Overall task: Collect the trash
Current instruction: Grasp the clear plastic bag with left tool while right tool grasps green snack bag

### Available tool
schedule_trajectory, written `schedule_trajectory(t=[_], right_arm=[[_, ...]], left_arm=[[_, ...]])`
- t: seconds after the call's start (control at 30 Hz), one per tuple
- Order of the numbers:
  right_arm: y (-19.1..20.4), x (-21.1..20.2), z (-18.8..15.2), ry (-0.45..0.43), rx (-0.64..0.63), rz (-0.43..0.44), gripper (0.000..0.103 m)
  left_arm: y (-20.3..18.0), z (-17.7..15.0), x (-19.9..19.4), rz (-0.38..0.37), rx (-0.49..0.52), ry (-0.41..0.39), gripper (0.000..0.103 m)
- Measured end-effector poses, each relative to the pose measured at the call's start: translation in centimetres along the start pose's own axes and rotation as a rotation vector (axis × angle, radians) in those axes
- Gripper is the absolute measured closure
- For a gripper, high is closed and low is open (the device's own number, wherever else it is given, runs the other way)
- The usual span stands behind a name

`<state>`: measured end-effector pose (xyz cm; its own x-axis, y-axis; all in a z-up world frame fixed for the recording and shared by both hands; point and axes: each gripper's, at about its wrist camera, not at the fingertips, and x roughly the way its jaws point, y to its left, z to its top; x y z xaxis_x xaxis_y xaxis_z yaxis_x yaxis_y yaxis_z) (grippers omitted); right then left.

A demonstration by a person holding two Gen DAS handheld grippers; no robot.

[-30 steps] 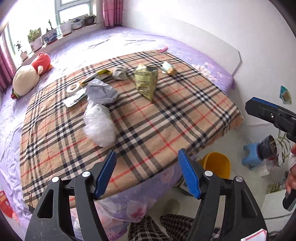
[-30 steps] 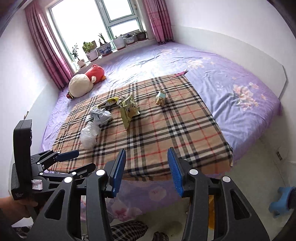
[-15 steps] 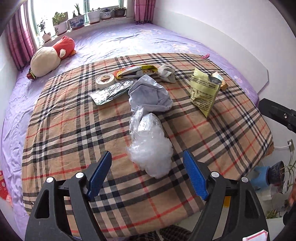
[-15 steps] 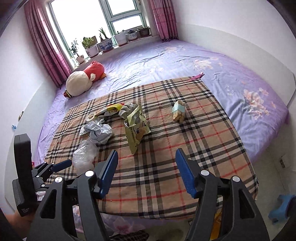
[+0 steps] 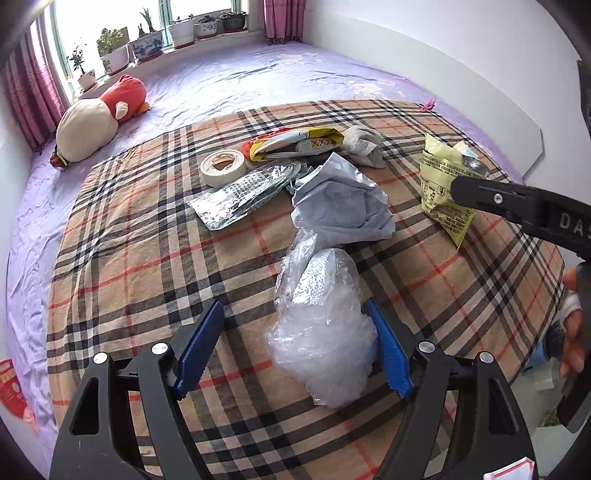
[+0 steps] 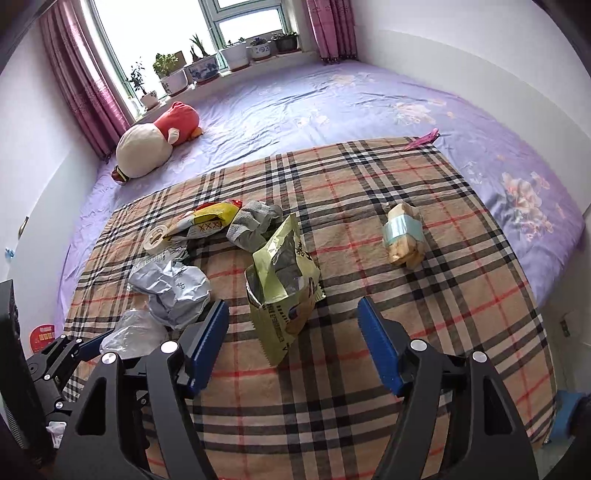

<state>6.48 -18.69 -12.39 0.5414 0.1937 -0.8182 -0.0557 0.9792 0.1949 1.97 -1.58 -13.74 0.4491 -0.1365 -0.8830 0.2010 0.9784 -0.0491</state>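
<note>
Both grippers hang spread wide over the plaid blanket (image 6: pixel 369 258). My left gripper (image 5: pixel 295 347) has the clear plastic bag (image 5: pixel 321 332) between its blue fingers, the right one just beside the bag, the left one apart from it. My right gripper (image 6: pixel 291 343) faces the green snack bag (image 6: pixel 284 284), which lies just ahead of its fingertips, nearer the left one.

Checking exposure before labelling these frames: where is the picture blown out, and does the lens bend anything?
Left wrist view: window blown white, plaid blanket evenly lit, its stripes bowed by the fisheye. Right wrist view: window equally overexposed, wall edges curve, dark vignette in the corners; trash stays sharp.
</note>
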Motion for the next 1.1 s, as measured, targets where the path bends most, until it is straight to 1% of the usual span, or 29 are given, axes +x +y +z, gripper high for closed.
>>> schedule_trajectory(t=[0.2, 0.23, 0.3, 0.4, 0.43, 0.47, 0.5, 0.53, 0.57, 0.7, 0.93, 1.1], right_arm=[[0.2, 2.7, 0.5, 0.036, -0.007, -0.035, 0.031], [0.3, 2.9, 0.5, 0.042, -0.009, -0.038, 0.033], [0.3, 3.2, 0.5, 0.043, -0.011, -0.043, 0.038], [0.5, 3.2, 0.6, 0.037, -0.025, -0.043, 0.053], [0.5, 3.2, 0.6, 0.038, -0.029, -0.045, 0.054], [0.5, 3.2, 0.6, 0.037, -0.029, -0.044, 0.056], [0.5, 3.1, 0.5, 0.033, -0.03, -0.043, 0.059], [0.5, 2.8, 0.4, 0.03, -0.031, -0.044, 0.061], [0.5, 2.7, 0.5, 0.03, -0.031, -0.044, 0.061], [0.7, 2.5, 0.5, 0.031, -0.033, -0.044, 0.065], [0.6, 0.8, 0.3, 0.014, -0.017, -0.02, 0.065], [0.3, -1.3, -0.4, -0.014, -0.002, -0.004, 0.065]], left_arm=[[0.0, 0.2, 0.2, -0.006, 0.046, -0.004, 0.028], [-0.1, 0.3, 0.2, -0.012, 0.057, -0.006, 0.031], [-0.4, 0.3, 0.1, -0.027, 0.082, -0.008, 0.033], [-0.7, 0.4, 0.2, -0.052, 0.105, -0.009, 0.039], [-0.7, 0.5, 0.2, -0.058, 0.11, -0.009, 0.041], [-0.8, 0.5, 0.2, -0.06, 0.113, -0.009, 0.046], [-0.7, 0.6, 0.2, -0.063, 0.115, -0.008, 0.048], [-0.5, 0.7, 0.1, -0.065, 0.115, -0.006, 0.052], [-0.3, 0.7, 0.1, -0.066, 0.114, -0.004, 0.056], [0.6, 0.9, 0.0, -0.079, 0.105, 0.004, 0.062], [1.0, 0.8, -1.0, -0.096, 0.102, -0.005, 0.064], [0.3, 0.9, -2.0, -0.108, 0.132, -0.02, 0.064]])
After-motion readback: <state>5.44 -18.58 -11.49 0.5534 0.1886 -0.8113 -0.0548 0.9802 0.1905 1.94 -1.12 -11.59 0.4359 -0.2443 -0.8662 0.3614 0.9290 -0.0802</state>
